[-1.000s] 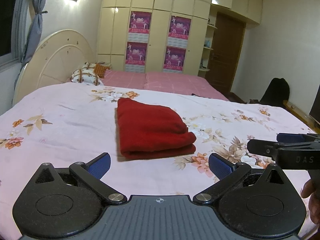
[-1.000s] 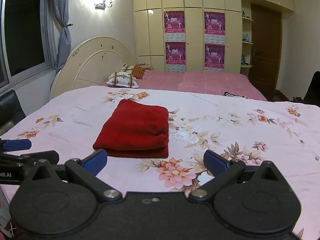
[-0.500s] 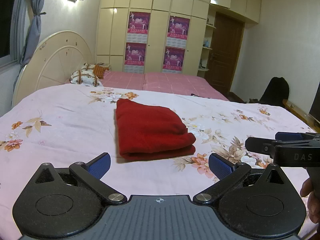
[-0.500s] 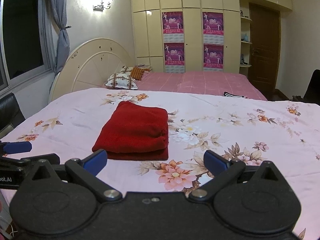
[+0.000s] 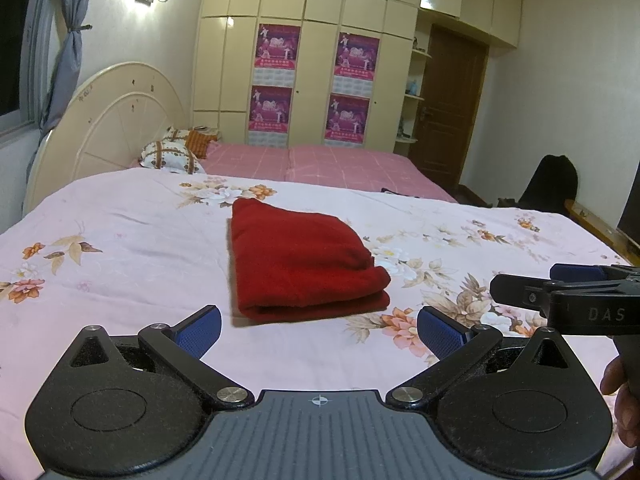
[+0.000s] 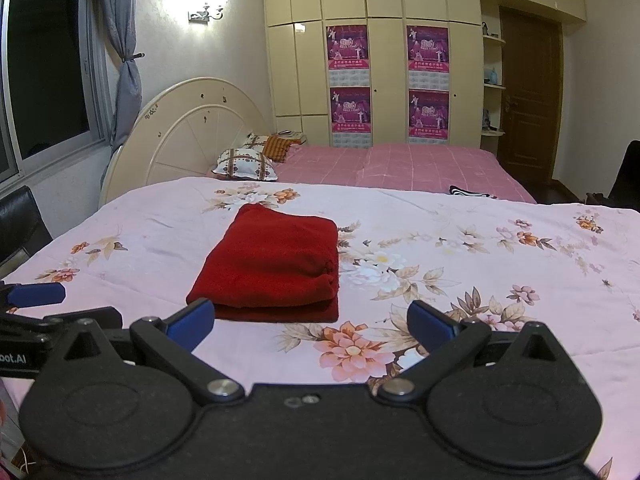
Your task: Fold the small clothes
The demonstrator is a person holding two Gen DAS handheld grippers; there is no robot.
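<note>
A red cloth [image 5: 300, 264] lies folded into a neat rectangle on the pink floral bedspread [image 5: 120, 248]; it also shows in the right wrist view [image 6: 276, 264]. My left gripper [image 5: 319, 330] is open and empty, held just short of the cloth's near edge. My right gripper [image 6: 310, 322] is open and empty, a little to the right of the cloth's near edge. The right gripper shows from the side in the left wrist view [image 5: 560, 292], and the left one at the left edge of the right wrist view [image 6: 32, 300].
A second bed with a pink checked sheet [image 6: 400, 164] and pillows [image 6: 244, 164] lies behind. A cream headboard [image 6: 192, 132], a wardrobe with posters [image 6: 384, 80], a brown door [image 6: 528, 100] and a dark chair [image 5: 552, 180] stand around.
Both grippers have drifted slightly back and upward from the cloth. The cloth has not moved.
</note>
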